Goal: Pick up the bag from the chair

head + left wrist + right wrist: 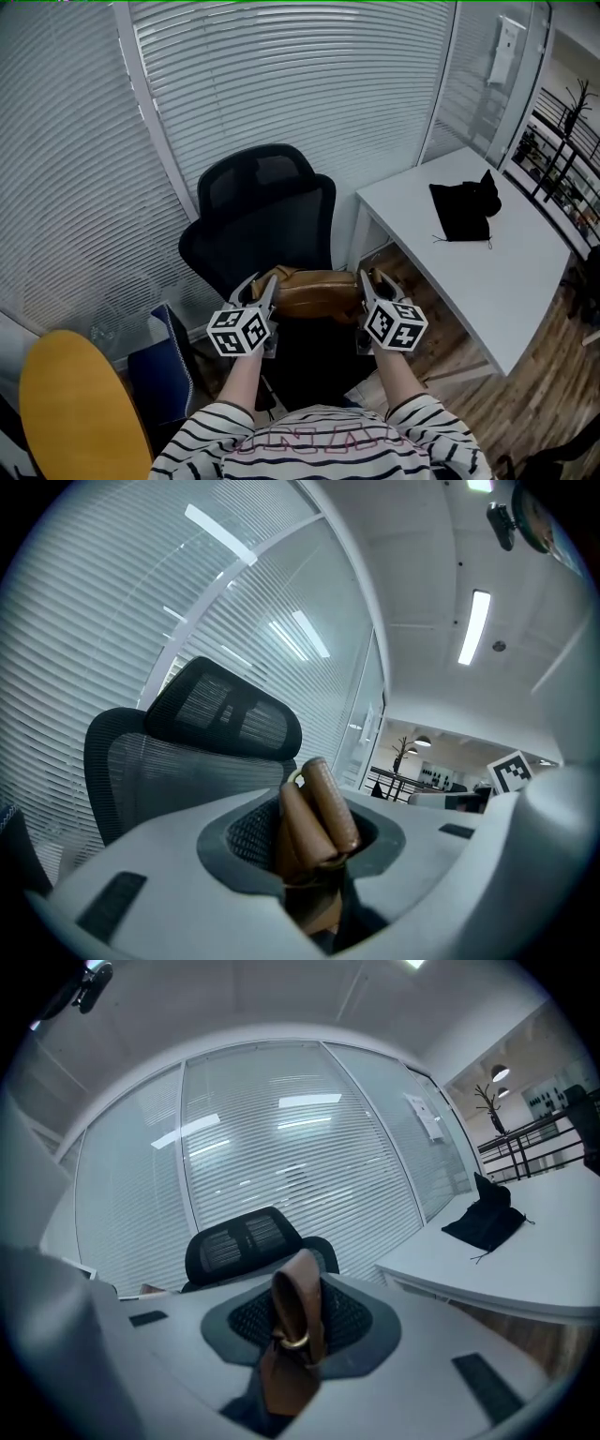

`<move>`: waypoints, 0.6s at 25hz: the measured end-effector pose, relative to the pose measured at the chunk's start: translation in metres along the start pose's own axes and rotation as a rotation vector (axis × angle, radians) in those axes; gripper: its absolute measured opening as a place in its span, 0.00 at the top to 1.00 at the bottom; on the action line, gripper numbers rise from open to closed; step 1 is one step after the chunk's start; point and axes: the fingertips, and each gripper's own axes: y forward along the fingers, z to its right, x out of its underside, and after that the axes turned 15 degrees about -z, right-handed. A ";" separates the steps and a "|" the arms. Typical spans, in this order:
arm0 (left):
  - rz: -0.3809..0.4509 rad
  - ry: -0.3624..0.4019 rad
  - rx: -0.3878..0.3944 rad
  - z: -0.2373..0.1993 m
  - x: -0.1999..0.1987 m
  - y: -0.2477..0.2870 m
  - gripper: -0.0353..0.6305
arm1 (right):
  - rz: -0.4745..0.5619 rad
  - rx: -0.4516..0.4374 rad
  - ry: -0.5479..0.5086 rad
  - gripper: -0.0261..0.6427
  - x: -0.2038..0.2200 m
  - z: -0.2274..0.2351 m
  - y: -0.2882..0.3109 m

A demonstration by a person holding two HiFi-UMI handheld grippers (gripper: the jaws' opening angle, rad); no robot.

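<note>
Brown leather bag [314, 292] hangs level between your two hand-held grippers, in front of the chair [267, 202] backrest and over its seat.

Head view: left hand-held gripper [263, 289] has the bag's left end, right hand-held gripper [370, 284] has the right end. Can't tell if the underside is clear of the seat. Lift both ends at one rate, straight up from the chair, so the bag doesn't tip.

Left gripper view: jaws closed on a folded leather handle [317, 819]. It fills the gap and pokes past the tips towards the backrest. Grip looks deep; hold it firm.

Right gripper view: jaws closed on a strap loop [300, 1309], with a brass ring [293, 1340] right at the pinch. Metal may slip, so don't jerk that side. Swing away only once clear of the chair; the tabletop [525, 281] sits close on the chair's right.
</note>
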 end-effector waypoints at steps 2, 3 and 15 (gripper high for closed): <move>0.003 0.005 0.003 0.002 -0.004 0.003 0.73 | 0.002 0.002 -0.002 0.78 -0.004 0.002 0.001; 0.004 0.007 0.004 0.002 -0.006 0.005 0.73 | 0.004 0.003 -0.004 0.78 -0.006 0.003 0.001; 0.018 0.016 -0.002 0.003 -0.021 0.016 0.73 | 0.016 -0.001 -0.012 0.79 -0.022 0.008 0.010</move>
